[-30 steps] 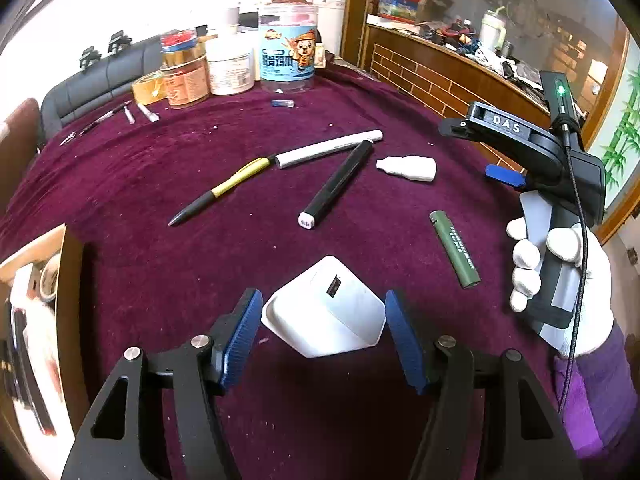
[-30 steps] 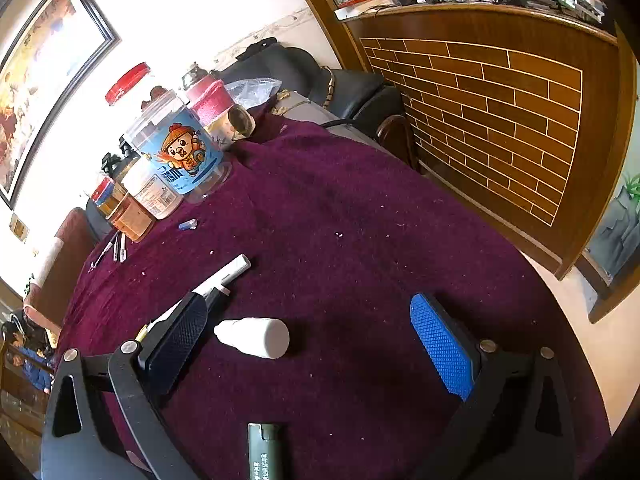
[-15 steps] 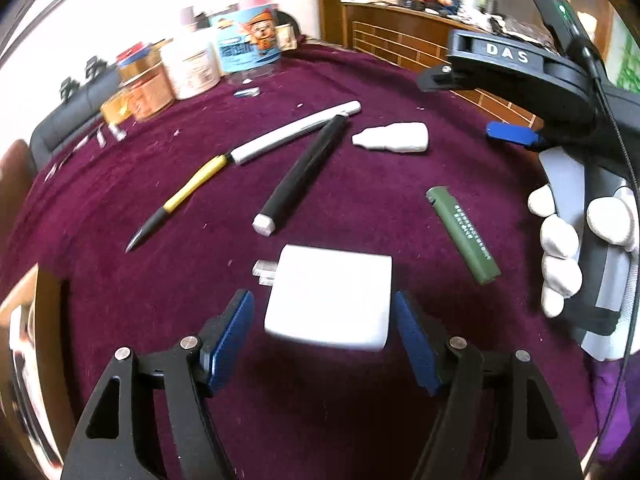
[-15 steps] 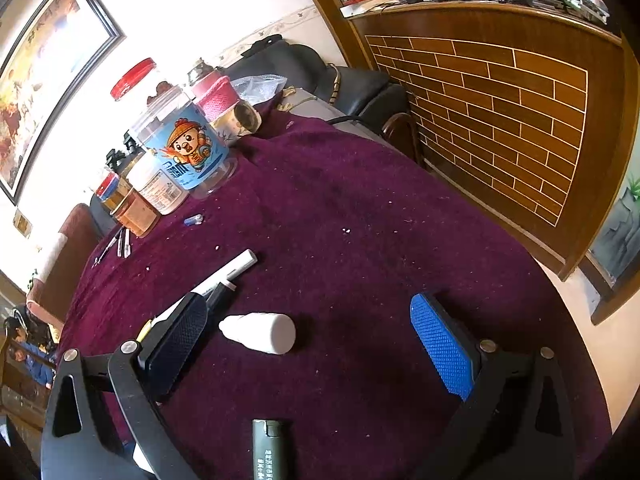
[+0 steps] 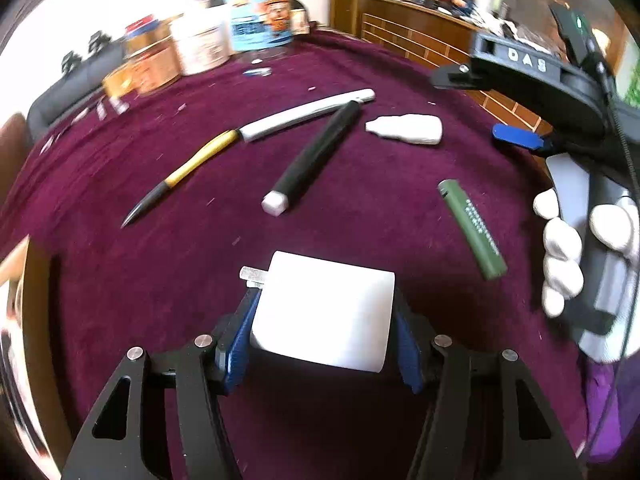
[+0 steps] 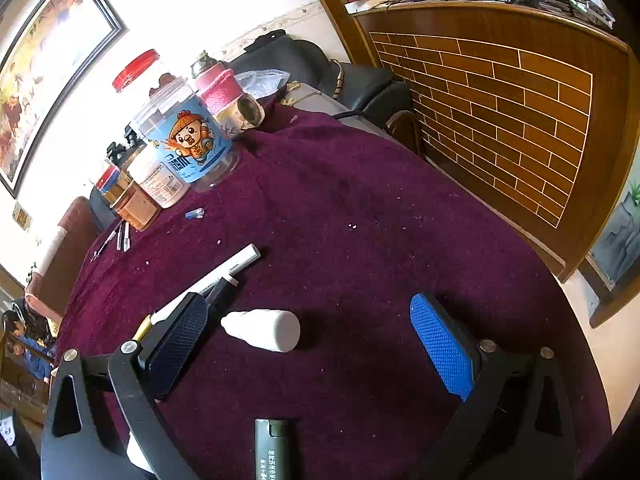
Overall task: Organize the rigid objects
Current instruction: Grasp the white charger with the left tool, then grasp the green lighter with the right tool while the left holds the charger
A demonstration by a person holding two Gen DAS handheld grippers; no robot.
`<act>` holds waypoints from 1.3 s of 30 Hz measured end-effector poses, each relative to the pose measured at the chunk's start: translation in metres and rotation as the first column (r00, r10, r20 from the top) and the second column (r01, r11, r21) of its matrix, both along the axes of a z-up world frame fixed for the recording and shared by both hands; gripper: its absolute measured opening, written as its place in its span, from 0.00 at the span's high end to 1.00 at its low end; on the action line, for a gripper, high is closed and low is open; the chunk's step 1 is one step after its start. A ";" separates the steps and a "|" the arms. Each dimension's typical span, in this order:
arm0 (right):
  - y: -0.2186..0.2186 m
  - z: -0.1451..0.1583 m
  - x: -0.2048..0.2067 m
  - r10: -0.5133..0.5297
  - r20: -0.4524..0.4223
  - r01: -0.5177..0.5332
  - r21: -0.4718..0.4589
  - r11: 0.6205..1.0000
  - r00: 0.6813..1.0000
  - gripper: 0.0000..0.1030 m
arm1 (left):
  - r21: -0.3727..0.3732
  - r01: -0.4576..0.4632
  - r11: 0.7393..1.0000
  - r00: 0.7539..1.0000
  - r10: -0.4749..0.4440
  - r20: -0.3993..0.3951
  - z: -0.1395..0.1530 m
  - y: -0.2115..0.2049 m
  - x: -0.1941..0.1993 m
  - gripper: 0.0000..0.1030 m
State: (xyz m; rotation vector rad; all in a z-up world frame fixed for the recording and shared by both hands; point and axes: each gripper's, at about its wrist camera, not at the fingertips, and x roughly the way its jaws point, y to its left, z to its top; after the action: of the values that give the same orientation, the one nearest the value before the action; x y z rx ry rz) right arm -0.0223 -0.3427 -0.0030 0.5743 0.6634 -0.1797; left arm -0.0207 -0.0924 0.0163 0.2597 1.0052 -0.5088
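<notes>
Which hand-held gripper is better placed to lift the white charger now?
Left. The left hand-held gripper is closing around the white charger; the right hand-held gripper hangs open over the small white bottle.

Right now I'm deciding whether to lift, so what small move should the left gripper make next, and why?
Probably finish closing before any lift. The left gripper is closing with the white charger between its blue pads, both already at the block's sides. The charger looks to sit squarely in the gap on the purple cloth, so squeezing firm seems the safest step.
</notes>
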 end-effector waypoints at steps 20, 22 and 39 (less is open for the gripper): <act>0.000 -0.005 -0.004 -0.047 0.001 0.047 -0.061 0.997 0.999 0.01 | 0.014 -0.228 0.973 0.972 0.227 0.058 -0.004 0.091 -0.025 0.47; 0.004 0.000 -0.006 -0.025 -0.011 0.024 -0.067 0.997 1.000 0.01 | 0.001 -0.227 0.974 0.973 0.227 0.052 -0.003 0.094 -0.025 0.47; 0.109 -0.015 -0.043 0.199 -0.303 -0.294 -0.315 0.902 0.932 0.83 | -0.170 -0.255 0.952 0.966 0.258 -0.004 0.002 0.118 -0.023 0.48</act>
State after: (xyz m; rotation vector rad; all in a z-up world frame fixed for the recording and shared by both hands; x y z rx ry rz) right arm -0.0651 -0.2333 -0.0183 0.1104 0.9332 -0.1322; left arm -0.0435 0.0254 0.0183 -0.0191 0.9549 -0.3514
